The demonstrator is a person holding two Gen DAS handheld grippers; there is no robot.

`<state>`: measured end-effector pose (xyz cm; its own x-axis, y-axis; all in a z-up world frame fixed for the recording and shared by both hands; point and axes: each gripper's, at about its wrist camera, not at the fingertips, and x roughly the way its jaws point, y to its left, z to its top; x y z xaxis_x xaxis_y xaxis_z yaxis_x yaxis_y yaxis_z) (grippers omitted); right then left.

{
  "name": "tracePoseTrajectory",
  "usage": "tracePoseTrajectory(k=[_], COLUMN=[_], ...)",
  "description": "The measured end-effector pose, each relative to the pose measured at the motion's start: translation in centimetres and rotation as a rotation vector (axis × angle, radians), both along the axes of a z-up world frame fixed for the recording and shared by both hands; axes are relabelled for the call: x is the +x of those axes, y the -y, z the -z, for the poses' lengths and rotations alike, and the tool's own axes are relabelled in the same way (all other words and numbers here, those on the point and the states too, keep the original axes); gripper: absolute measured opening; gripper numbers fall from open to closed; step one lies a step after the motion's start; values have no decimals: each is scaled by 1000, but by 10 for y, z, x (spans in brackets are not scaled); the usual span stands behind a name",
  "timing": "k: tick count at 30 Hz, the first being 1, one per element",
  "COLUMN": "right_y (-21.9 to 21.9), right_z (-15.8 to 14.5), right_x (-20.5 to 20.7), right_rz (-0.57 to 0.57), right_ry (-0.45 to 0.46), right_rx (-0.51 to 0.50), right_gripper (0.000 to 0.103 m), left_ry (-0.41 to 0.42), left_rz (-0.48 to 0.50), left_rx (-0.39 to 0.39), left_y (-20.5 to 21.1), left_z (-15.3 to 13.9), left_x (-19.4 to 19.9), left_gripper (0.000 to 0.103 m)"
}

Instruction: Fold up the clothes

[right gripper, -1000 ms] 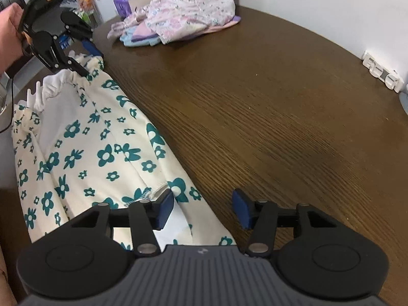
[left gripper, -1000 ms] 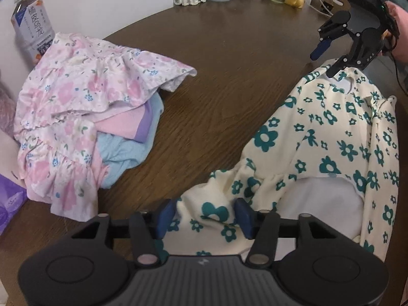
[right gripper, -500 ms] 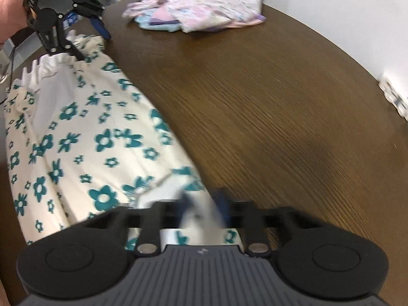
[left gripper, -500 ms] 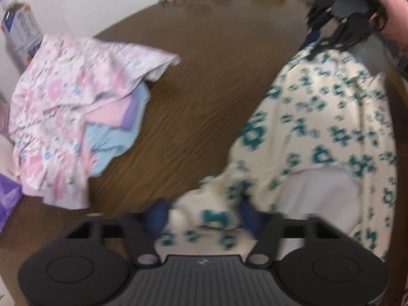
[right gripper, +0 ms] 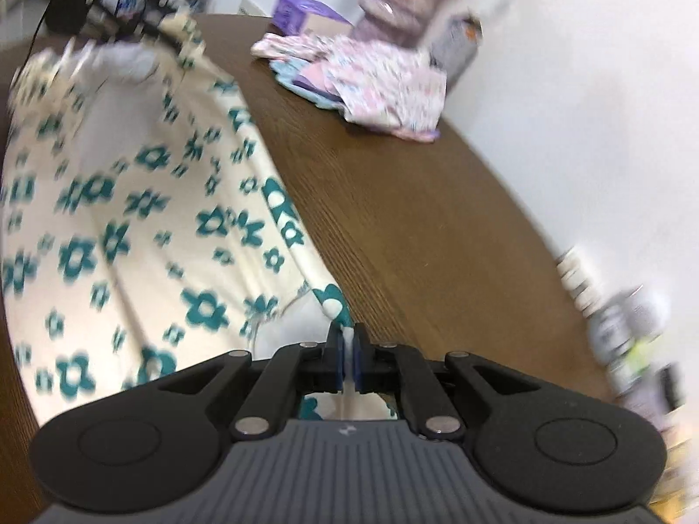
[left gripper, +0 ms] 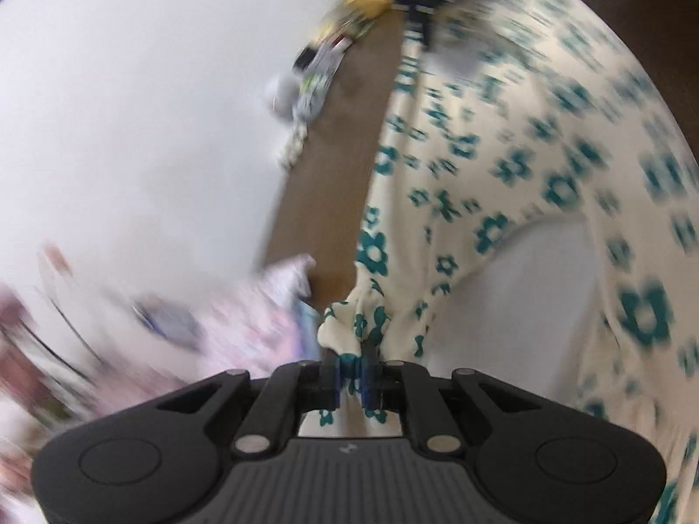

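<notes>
Left tongs (left gripper: 349,375): clamped on a bunched cuff or corner of the cream garment with teal flowers (left gripper: 515,166); cloth puckers out just ahead of the blue pads (left gripper: 366,382).
Right tongs (right gripper: 347,360): pinched on a thin white edge of the same garment (right gripper: 144,227), apparently at the opposite end (a sliver of fabric shows between the pads).
Why two grips: you hold it at both ends, likely so it stretches flat between your hands and can be lifted or swung as one sheet.
Garment: spread along the near edge of the desk (right gripper: 428,227), partly draped over the rim; a pale lining patch shows in both views.
Far end: in the right view the other tongs appear dimly at the garment's far end (too blurred for detail).
Folded pile (right gripper: 375,83): pink floral and blue pieces well apart from your garment, toward the wall; probably the place for finished items.
Purple box (right gripper: 306,15): behind the pile.
Step in hand: by my reading, positioning for the first fold; nothing is folded over yet.
Risk: thin grips may slip under tension.
Blur: heavy in both views, so edge detail is unsure.
</notes>
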<state>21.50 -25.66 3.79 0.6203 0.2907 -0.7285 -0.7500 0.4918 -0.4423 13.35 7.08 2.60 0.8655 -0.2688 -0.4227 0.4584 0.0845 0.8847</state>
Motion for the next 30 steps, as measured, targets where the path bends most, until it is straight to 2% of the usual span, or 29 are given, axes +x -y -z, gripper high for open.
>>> tracePoseTrajectory(k=[1, 3, 6, 12, 15, 17, 18, 20, 22, 27, 28, 30], right_y=[1, 2, -1, -10, -11, -7, -5, 3, 12, 34, 37, 42], right_z=[2, 7, 21, 44, 53, 52, 51, 40, 24, -8, -10, -7], right_x=[-12, -35, -58, -86, -89, -94, -97, -99, -96, -79, -71, -60], right_rz=[-13, -39, -65, -85, -75, -60, -52, -23, 20, 159, 204, 293], right_ry=[31, 92, 118, 154, 172, 171, 170, 148, 99, -37, -68, -127], right_rx=[-16, -47, -92, -157, -185, -173, -166, -117, -7, 328, 393, 482], right_gripper=[4, 4, 4, 4, 5, 9, 12, 16, 23, 25, 25, 25], left_ry=[12, -28, -77, -201, -250, -296, -315, -351, -364, -375, -382, -405], left_rz=[22, 33, 29, -64, -108, -139, -153, -177, -186, -167, -160, -146], left_rx=[27, 41, 47, -49, -87, -124, -146, -191, -234, -271, -260, -218], left_y=[1, 0, 0, 0, -2, -3, -6, -12, -15, 1, 6, 13], left_z=[6, 14, 22, 10, 4, -2, -7, -19, -28, -30, -27, -20], left_x=[-12, -28, -46, -47, -50, -49, -50, -51, -50, -36, -33, -29], left_gripper=[7, 7, 7, 13, 20, 34, 36, 52, 52, 52, 50, 26])
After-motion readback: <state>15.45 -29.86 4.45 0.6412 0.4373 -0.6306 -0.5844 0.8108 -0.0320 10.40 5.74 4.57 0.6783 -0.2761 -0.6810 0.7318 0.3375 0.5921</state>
